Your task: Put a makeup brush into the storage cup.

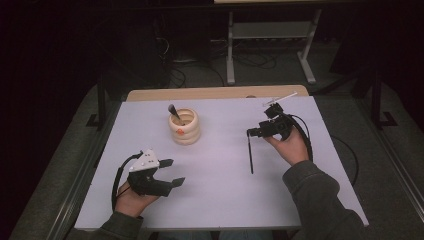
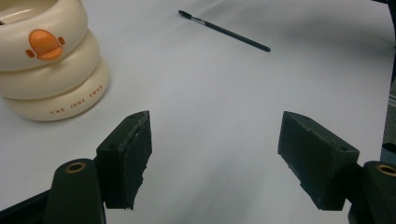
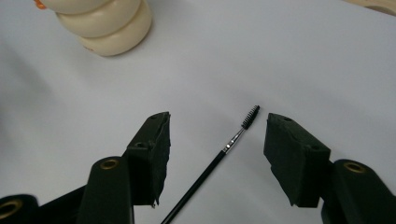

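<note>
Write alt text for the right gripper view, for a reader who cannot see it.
A thin black brush with a small bristled tip lies flat on the white table, between the open black jaws of the right gripper, which do not touch it. A cream ringed holder stands at the upper left.

You are working under dim, uneven light: in the high view the white table (image 1: 220, 190) is glowing softly while the room beyond its far edge is falling into near-black. The whole high view is looking grainy and soft. In both gripper views, shade is pooling toward the near corners and the table's surface is showing no glare, with the far parts slightly out of focus.
</note>
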`<state>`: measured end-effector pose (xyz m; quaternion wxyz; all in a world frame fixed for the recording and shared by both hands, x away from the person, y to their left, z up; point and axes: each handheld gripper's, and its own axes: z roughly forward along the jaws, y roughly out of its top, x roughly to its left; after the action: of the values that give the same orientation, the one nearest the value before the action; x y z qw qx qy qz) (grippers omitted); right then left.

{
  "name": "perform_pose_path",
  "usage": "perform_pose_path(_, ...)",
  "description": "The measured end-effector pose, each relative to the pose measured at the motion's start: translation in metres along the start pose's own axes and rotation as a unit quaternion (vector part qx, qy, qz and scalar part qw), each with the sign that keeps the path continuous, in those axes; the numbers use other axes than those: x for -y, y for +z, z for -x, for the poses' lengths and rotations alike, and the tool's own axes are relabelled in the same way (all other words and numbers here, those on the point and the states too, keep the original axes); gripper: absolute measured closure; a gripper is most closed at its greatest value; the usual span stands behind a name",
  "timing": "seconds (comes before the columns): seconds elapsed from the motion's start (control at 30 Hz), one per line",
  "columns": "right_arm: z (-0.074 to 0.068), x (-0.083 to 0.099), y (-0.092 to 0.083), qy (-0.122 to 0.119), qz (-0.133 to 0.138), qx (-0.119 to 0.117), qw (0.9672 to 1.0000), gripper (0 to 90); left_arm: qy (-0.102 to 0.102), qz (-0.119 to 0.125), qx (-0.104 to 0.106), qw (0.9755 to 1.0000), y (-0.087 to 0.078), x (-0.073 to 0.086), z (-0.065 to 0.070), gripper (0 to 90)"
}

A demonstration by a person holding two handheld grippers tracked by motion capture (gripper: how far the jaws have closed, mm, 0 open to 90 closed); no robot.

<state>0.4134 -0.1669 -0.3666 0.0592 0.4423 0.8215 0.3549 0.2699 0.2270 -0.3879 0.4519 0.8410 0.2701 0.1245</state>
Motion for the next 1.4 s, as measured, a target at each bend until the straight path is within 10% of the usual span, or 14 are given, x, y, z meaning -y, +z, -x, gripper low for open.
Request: perform_pose_path(1.4, 0.001, 0.014, 0.049, 0.032, -0.072, 0.008, 0.9969, 57.9, -0.001, 0.003, -0.001, 1.0, -0.002, 0.0, -0.002, 25.6)
